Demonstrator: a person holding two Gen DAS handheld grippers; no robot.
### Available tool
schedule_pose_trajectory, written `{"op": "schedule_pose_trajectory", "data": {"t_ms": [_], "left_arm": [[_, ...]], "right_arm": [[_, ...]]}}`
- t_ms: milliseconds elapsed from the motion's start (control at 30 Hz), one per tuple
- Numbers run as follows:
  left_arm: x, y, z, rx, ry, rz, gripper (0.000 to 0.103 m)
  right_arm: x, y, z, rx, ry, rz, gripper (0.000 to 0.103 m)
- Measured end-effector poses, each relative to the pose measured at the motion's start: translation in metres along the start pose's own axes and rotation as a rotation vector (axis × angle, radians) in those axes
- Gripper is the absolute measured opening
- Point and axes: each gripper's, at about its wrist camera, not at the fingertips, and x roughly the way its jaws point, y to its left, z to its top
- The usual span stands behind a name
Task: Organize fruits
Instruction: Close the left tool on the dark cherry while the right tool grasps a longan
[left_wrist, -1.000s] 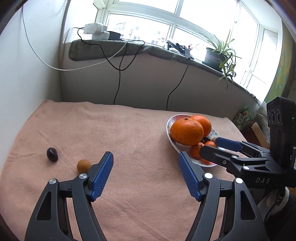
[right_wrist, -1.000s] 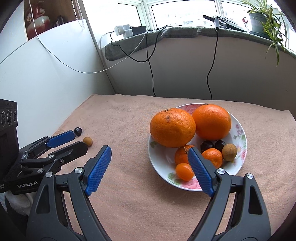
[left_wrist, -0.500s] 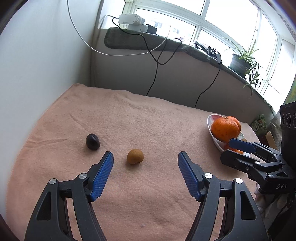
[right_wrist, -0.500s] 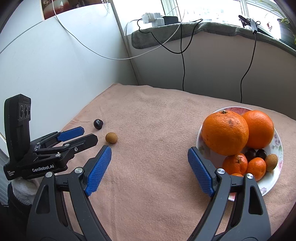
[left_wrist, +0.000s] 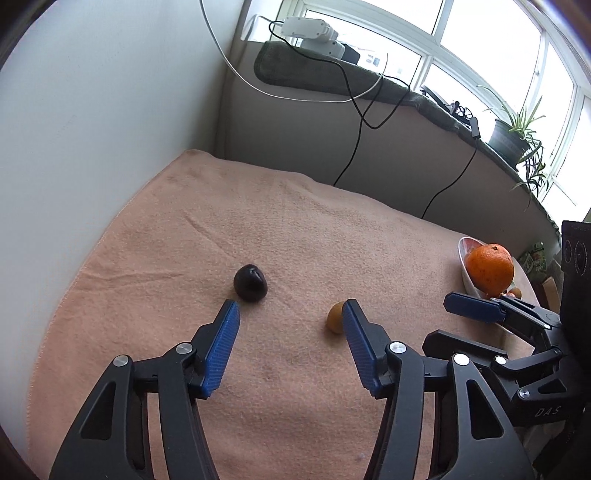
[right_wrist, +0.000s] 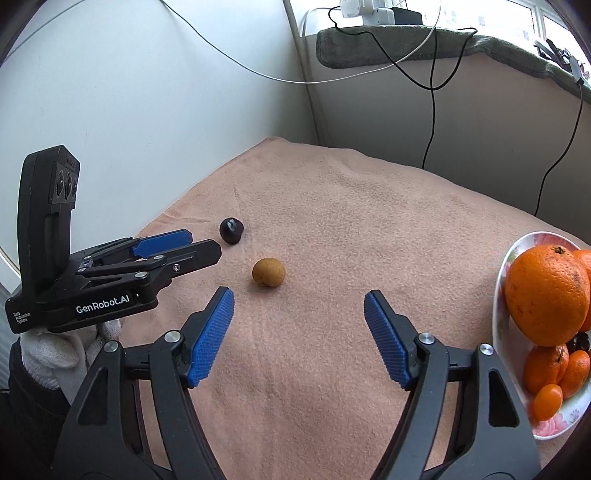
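A dark plum-like fruit (left_wrist: 250, 283) and a small brown round fruit (left_wrist: 334, 317) lie on the peach cloth. My left gripper (left_wrist: 291, 314) is open and empty, just short of both, with the brown fruit partly behind its right finger. In the right wrist view the dark fruit (right_wrist: 231, 230) lies just past the left gripper (right_wrist: 201, 243), and the brown fruit (right_wrist: 268, 272) lies ahead of my open, empty right gripper (right_wrist: 299, 302). A flowered plate (right_wrist: 499, 295) at the right holds a big orange (right_wrist: 546, 293) and several small fruits.
The peach cloth (left_wrist: 314, 236) covers the table, with white walls at the left and back. Cables (left_wrist: 354, 107) hang from the window sill. The plate with the orange (left_wrist: 489, 267) sits at the far right, behind the right gripper (left_wrist: 469, 314).
Both grippers have swung left, away from the plate and toward the two loose fruits, which now lie close ahead. Both stayed open.
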Motion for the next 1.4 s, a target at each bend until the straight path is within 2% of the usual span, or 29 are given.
{"op": "schedule_pose_trajectory", "data": {"t_ms": [133,433,1000,1133,1233,1400], "left_arm": [[0.005,0.009,0.003,-0.011,0.012,0.002,0.05],[0.021,0.018,0.008,-0.012,0.04,0.001,0.039],[0.039,0.023,0.011,-0.023,0.072,0.0,0.035],[0.042,0.024,0.012,-0.02,0.08,0.002,0.03],[0.044,0.024,0.012,-0.019,0.081,0.009,0.024],[0.044,0.023,0.011,-0.017,0.078,0.013,0.023]], "right_arm": [[0.014,0.01,0.003,-0.026,0.025,0.021,0.065],[0.044,0.021,0.008,-0.055,0.066,0.037,0.054],[0.068,0.025,0.016,-0.059,0.096,0.04,0.042],[0.073,0.027,0.017,-0.064,0.101,0.032,0.041],[0.075,0.028,0.017,-0.069,0.106,0.025,0.033],[0.075,0.026,0.016,-0.061,0.106,0.022,0.03]]}}
